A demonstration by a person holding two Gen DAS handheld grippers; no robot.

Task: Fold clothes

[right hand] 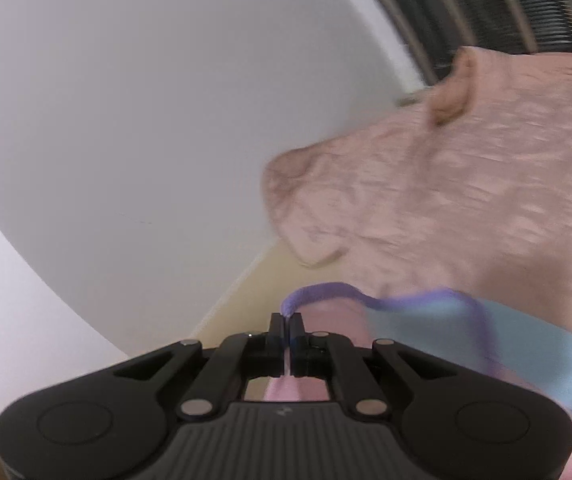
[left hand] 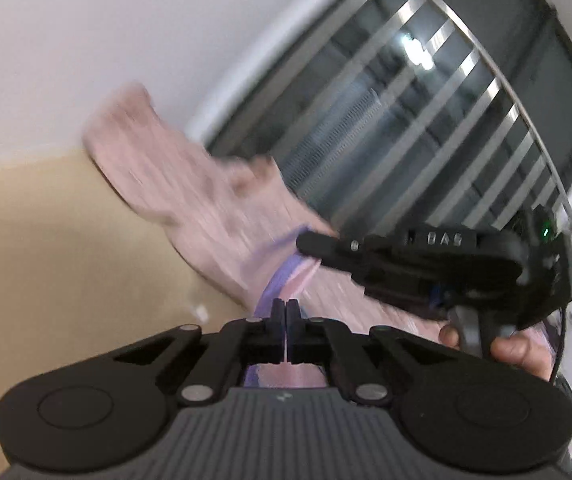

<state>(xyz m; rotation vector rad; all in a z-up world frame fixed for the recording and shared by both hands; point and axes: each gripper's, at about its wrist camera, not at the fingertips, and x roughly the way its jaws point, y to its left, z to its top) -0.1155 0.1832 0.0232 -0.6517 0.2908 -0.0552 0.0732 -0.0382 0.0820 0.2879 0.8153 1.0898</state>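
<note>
Grippers, 2, left gripper (left hand: 286,309) and right gripper (right hand: 286,323), clamp the blurred pink garment's (left hand: 190,196) purple trim (right hand: 318,294); only the right view shows what is perhaps light-blue lining (right hand: 438,332).

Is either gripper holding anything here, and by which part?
Both hold the pink garment by its purple trim: the right gripper is shut on the trim, the left gripper on the same edging.

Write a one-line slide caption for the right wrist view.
Right gripper shut on the pink garment's purple trim, cloth lifted.

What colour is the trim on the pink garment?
Purple trim on the pink garment, clearest in the right wrist view.
</note>
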